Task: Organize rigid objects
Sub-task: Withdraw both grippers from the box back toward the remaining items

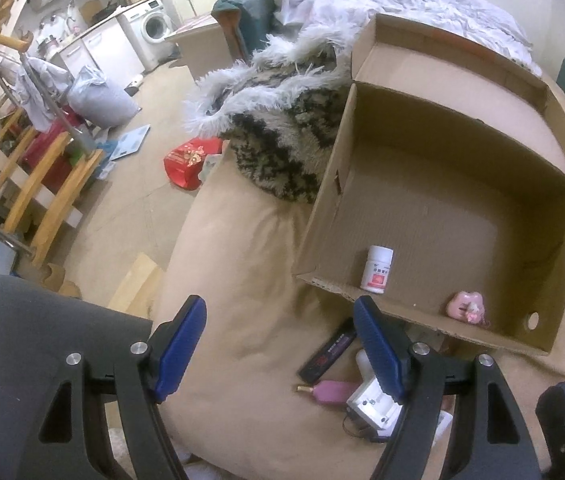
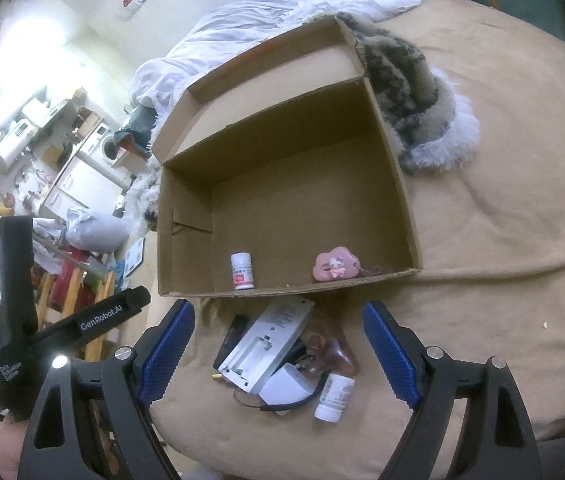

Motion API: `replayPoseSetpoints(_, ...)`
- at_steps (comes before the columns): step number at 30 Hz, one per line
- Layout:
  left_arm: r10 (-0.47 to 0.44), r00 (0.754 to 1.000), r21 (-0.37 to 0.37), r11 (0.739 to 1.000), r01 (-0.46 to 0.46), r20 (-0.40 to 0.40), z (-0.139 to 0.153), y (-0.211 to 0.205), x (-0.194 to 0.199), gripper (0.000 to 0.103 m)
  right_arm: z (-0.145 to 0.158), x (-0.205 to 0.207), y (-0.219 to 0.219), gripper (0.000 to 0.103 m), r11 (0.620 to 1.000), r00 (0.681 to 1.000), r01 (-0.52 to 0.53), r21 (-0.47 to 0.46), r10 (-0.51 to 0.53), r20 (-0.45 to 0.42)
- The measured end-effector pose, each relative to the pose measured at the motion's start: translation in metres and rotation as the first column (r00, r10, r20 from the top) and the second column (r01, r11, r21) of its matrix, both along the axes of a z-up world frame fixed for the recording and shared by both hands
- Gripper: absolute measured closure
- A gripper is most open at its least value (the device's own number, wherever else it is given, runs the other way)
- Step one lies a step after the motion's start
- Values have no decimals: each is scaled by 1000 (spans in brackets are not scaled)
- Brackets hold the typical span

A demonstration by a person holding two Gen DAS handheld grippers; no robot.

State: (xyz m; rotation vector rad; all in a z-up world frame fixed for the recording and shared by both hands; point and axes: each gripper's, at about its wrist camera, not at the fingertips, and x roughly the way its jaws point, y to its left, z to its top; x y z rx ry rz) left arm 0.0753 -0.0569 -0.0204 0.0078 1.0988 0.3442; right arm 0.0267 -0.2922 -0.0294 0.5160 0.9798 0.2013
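An open cardboard box (image 1: 442, 128) (image 2: 282, 120) lies on the tan bed. Inside, near its front wall, stand a white pill bottle (image 1: 377, 269) (image 2: 242, 271) and a pink flower-shaped toy (image 1: 466, 307) (image 2: 334, 265). In front of the box is a pile: a white rectangular device (image 2: 270, 340), a black bar (image 1: 328, 350), a pink bottle (image 1: 332, 392), a white charger block (image 2: 286, 388) and a second white pill bottle (image 2: 334, 397) on its side. My left gripper (image 1: 278, 308) is open above the bed, left of the pile. My right gripper (image 2: 278, 308) hangs open over the pile, holding nothing.
A furry black-and-white blanket (image 1: 282, 144) and a white duvet (image 2: 242, 28) lie beside and behind the box. A grey chair back (image 1: 22, 340) is at the lower left. Wooden railings (image 1: 34, 184), a red bag (image 1: 186, 160) and floor clutter lie beyond the bed's edge.
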Motion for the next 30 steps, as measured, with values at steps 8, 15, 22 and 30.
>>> replayPoseSetpoints(8, -10, 1000, 1, 1000, 10, -10, -7, 0, 0, 29, 1, 2, 4, 12, 1000, 1000, -9, 13, 9, 3)
replayPoseSetpoints(15, -16, 1000, -2, 1000, 16, -19, -15, -1, 3, 29, 0, 5, 9, 12, 1000, 1000, -27, 10, 27, 2)
replayPoseSetpoints(22, -47, 999, -28, 999, 46, -25, -21, 2, 0, 29, -9, 7, 6, 12, 1000, 999, -13, -10, 13, -29)
replayPoseSetpoints(30, -123, 991, -56, 991, 120, -59, -35, 6, -2, 29, -22, 4, 0, 12, 1000, 995, 5, -6, -5, -95)
